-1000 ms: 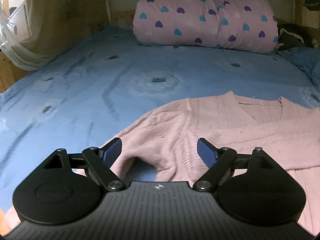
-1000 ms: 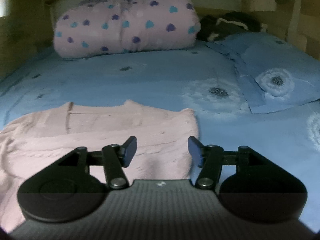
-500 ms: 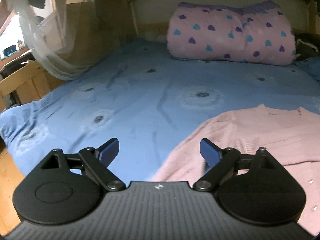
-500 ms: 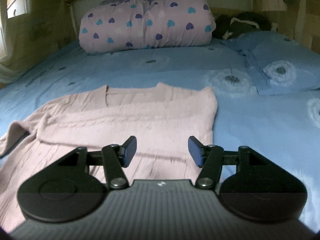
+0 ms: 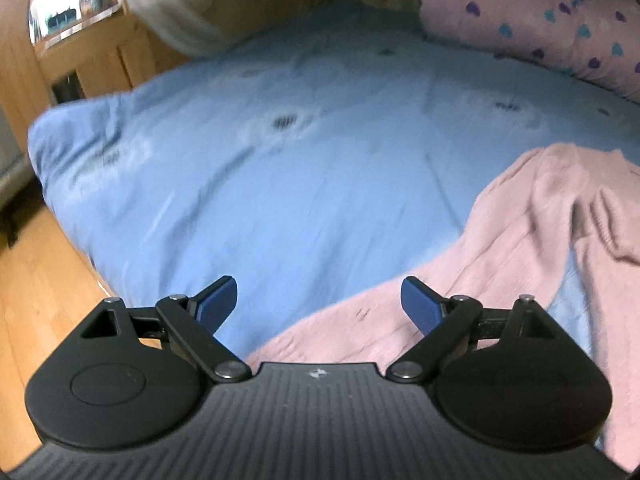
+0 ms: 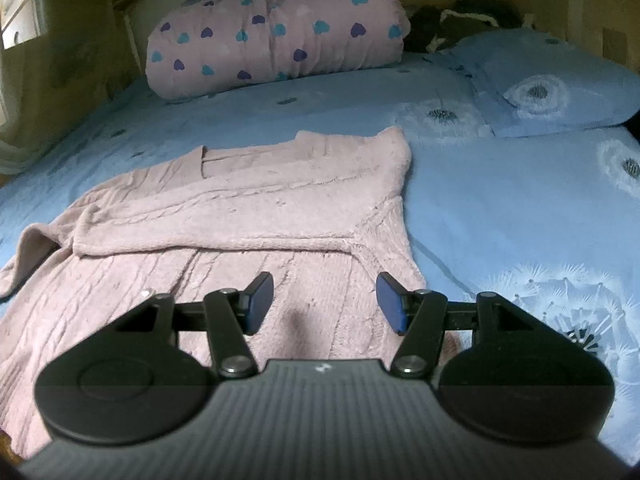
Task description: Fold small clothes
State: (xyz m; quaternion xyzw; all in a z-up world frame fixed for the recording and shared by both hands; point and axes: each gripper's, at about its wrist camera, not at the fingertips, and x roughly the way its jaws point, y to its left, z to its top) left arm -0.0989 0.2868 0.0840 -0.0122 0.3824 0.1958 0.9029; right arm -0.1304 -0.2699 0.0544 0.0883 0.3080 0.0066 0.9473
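Both tools are empty as we look along them: our left tool (image 5: 318,300) stands spread wide, nothing between its blue pads (image 5: 420,304), hanging over the bare blue sheet just beside the outstretched sleeve (image 5: 400,312) of the pink knitted cardigan (image 6: 248,216); our right tool (image 6: 325,304) is about half open, also holding nothing, poised low over the cardigan's near body panel. We read that wide spread on the left as readiness for a thick fold of knit, since the sleeve lies straggling outward and looks like the next part to bring in. Just beyond the right tool, the other sleeve (image 6: 224,236) already lies folded across the chest, so the garment sits flat on the bed (image 5: 320,160), with its right edge straight. We judge the fold about a third done: one side in, the left sleeve loose. The left view is blurred, so we cannot tell whether the sleeve's cuff is within reach. Farther off, at the head of the bed, a rolled heart-print quilt (image 6: 276,32) and a blue pillow (image 6: 552,84) rest well apart from the work, leaving room to fold.
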